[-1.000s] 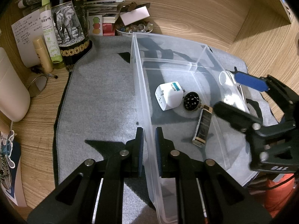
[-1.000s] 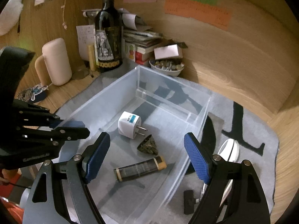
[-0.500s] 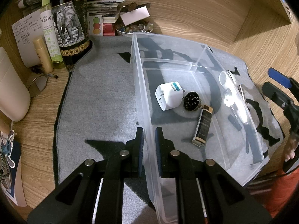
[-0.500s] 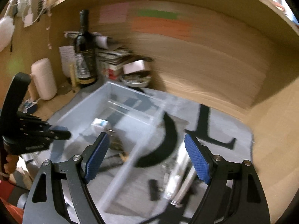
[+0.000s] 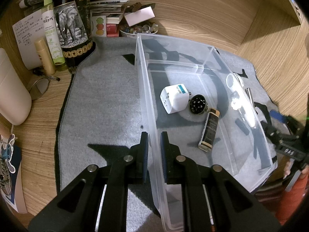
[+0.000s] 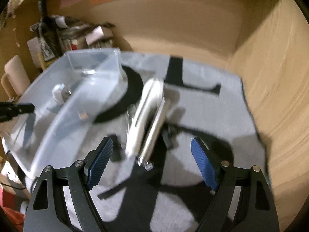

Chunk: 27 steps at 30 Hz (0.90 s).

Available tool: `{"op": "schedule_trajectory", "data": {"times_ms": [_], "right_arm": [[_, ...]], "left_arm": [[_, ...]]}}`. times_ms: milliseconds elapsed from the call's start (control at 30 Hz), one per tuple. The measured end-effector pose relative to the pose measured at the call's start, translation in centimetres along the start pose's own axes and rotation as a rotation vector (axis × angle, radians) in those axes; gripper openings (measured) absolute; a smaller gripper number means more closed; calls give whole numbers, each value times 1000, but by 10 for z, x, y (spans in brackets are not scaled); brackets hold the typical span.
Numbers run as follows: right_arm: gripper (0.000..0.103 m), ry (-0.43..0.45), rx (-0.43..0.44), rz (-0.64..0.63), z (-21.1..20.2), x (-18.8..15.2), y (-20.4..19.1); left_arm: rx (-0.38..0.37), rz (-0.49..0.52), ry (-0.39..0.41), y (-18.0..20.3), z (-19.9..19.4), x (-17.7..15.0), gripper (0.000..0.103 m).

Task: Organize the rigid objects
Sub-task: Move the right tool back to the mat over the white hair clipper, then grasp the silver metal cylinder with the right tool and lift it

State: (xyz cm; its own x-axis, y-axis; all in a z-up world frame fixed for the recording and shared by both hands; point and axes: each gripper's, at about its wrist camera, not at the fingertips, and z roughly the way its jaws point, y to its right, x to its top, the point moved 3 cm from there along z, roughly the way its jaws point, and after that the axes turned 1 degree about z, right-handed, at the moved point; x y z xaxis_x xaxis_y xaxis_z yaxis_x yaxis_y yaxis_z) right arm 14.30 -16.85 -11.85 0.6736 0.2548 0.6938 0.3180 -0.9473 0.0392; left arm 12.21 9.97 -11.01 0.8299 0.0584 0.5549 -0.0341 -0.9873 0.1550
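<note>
Now the next thing to go in looks like the white-and-silver gadget [image 6: 146,119], lying on the grey mat [image 6: 202,104] just outside the clear bin [image 5: 148,104], on its right side. Right wrist view is blurred, so we can't say exactly what it is, maybe a clipper or folding tool w/ a metal bar alongside.

To do this step well, we should centre our right gripper [image 6: 152,162] over the long body, turn so the pads close across its narrow width, not along it, and come down low enough to catch both the white shell and the metal part. We'd judge it smooth and likely to slip, so grip near the middle. Small black bits lie near it on the mat; keep clear of those.

Right fingers are spread wide, touching nothing, w/ the gadget just ahead between them.

Our left gripper [image 5: 154,150] is closed narrow on the bin's left wall, one pad inside and one outside, steadying it. Already in the bin: white plug adapter [image 5: 173,101], round black grinder [image 5: 197,104], lighter [image 5: 209,130].
</note>
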Motion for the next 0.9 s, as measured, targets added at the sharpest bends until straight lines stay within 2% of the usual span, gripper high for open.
{"op": "schedule_trajectory", "data": {"times_ms": [167, 267, 300, 367, 600, 733, 900], "right_arm": [[80, -74, 14, 64, 22, -21, 9], [79, -78, 21, 88, 26, -22, 13], [76, -71, 19, 92, 26, -20, 14], [64, -69, 14, 88, 27, -17, 15], [44, -64, 25, 76, 35, -8, 13], [24, -65, 13, 49, 39, -4, 8], [20, -53, 10, 60, 33, -8, 12]], "left_arm": [[1, 0, 0, 0, 0, 0, 12], [1, 0, 0, 0, 0, 0, 12], [1, -1, 0, 0, 0, 0, 12], [0, 0, 0, 0, 0, 0, 12], [1, 0, -1, -1, 1, -1, 12], [1, 0, -1, -1, 1, -1, 12], [1, 0, -1, -1, 1, -1, 12]]}}
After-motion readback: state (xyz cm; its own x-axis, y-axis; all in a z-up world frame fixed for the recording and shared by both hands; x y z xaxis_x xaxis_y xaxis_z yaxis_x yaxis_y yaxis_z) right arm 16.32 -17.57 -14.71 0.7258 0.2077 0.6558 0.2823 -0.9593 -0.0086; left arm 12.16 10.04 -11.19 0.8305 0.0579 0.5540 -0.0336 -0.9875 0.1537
